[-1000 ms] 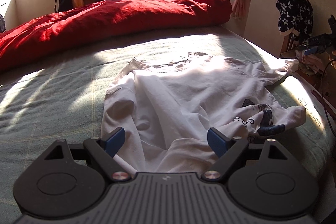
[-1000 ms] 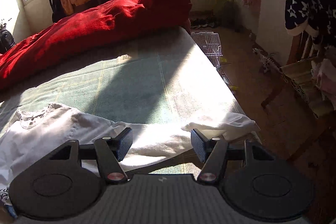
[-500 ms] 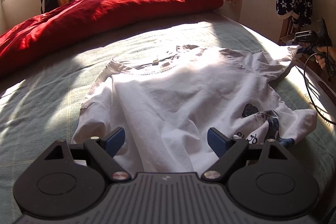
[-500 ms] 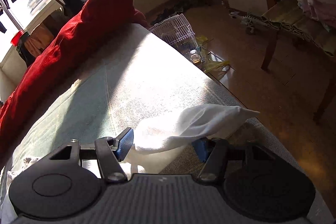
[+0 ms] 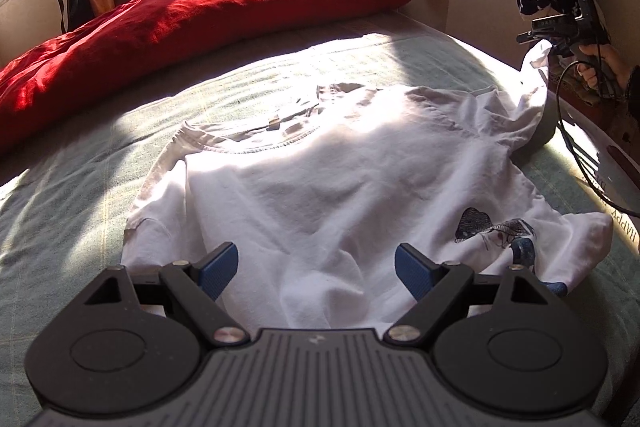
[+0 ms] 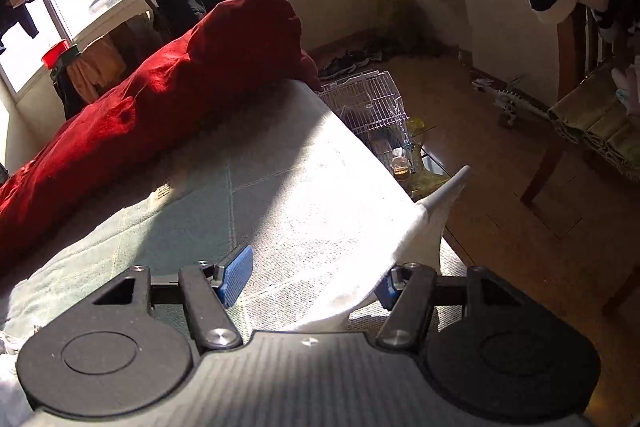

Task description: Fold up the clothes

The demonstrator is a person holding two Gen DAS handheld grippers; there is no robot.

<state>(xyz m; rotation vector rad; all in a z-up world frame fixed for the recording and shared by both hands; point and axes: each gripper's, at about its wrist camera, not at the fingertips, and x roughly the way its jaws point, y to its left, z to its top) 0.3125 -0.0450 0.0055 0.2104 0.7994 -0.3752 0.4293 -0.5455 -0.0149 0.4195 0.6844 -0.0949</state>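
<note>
Left wrist view: white cotton T-shirt (image 5: 340,187) lies crumpled on green bed (image 5: 60,211). Left hand-held gripper (image 5: 316,269) open above hem. Right hand-held gripper (image 6: 310,281) open around sleeve at 2 o'clock. Light, limp; grab seams.

A bed (image 5: 80,187) with a pale green cover carries everything. A white T-shirt (image 5: 340,187) lies spread across its middle. Beyond the shirt, a rolled red duvet (image 5: 200,15) lies along the far edge.
</note>
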